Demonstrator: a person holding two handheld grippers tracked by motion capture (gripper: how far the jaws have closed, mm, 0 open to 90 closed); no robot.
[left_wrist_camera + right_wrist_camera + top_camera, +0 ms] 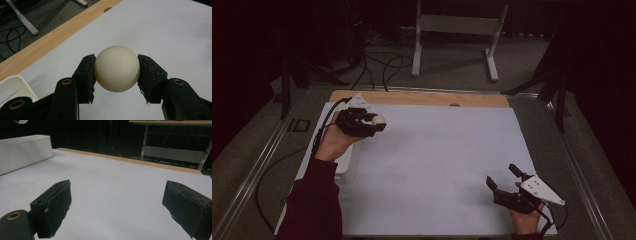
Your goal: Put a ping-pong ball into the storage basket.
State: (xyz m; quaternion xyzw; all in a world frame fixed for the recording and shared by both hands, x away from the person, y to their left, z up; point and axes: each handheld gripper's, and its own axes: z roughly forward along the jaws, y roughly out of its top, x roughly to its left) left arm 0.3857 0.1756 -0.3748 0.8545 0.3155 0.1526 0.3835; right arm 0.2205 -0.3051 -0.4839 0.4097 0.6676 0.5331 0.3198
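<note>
The jaws of the left gripper (116,72) are clamped on a cream ball (116,68), one pad on each side at about its widest line, and that is the thing to keep right while it is carried. From the high view the ball (377,119) is held up off the white sheet (437,165), just beyond the white tray (347,165) that sits under the person's left wrist. A smooth round thing like this will squirt out, I'd say, if the squeeze drifts above or below the middle, so the grip wants to stay level and steady, with no twisting of the hand, and the ball should come low over the sheet or the tray before the pads let go, or it will likely roll off. Well away from the tray, at the near right corner of the sheet, the right gripper (503,176) waits with its jaws spread wide and nothing between them. Beyond the tray runs the table's wooden edge (422,98).
</note>
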